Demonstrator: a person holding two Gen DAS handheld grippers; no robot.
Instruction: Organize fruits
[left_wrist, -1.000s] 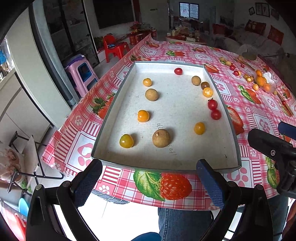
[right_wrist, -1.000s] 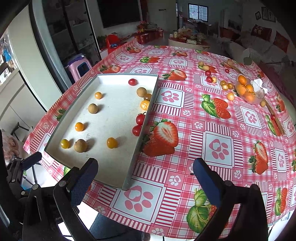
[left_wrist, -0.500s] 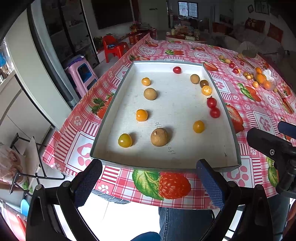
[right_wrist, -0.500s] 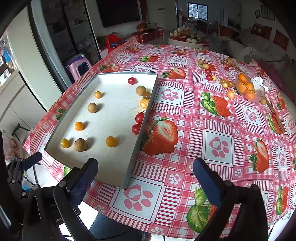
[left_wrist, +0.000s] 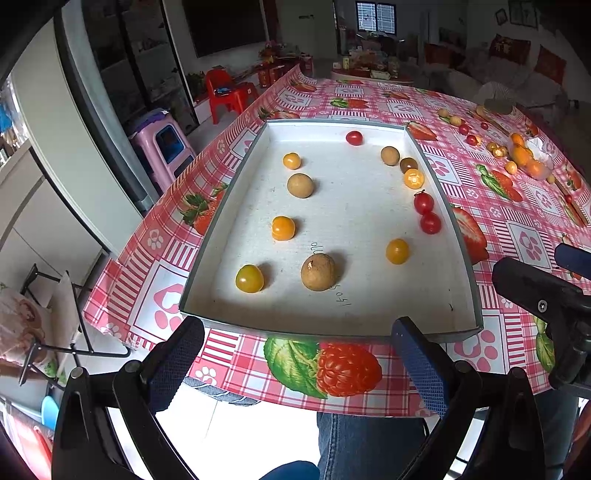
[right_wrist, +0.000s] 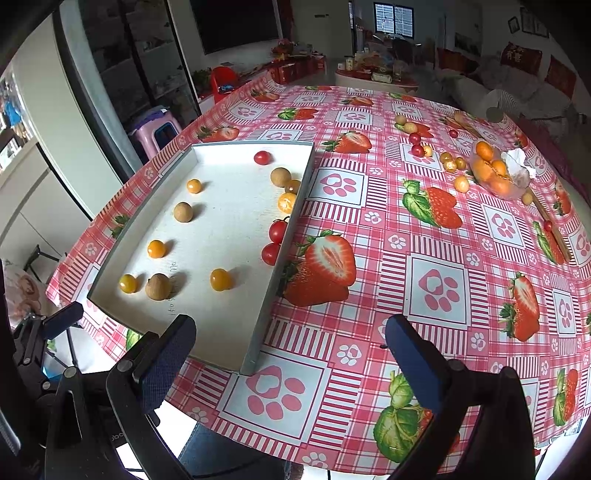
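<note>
Beside the table (left_wrist: 236, 147), off its left edge, stands a purple stool (left_wrist: 160, 142); a red chair (left_wrist: 225, 94) sits beyond the stool, a sofa (right_wrist: 517, 85) past the table's far right.

Tray's (right_wrist: 258, 332) near-left corner hidden behind right gripper (right_wrist: 291, 354); far fruits (right_wrist: 448, 160) too small to ID.

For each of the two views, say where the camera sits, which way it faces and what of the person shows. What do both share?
Left wrist: on the left gripper, facing the tray head-on; jeans below.
Right wrist: on the right gripper, facing the tablecloth beside it.
Shared: tray, its fruit, and the loose fruit pile beyond.
</note>
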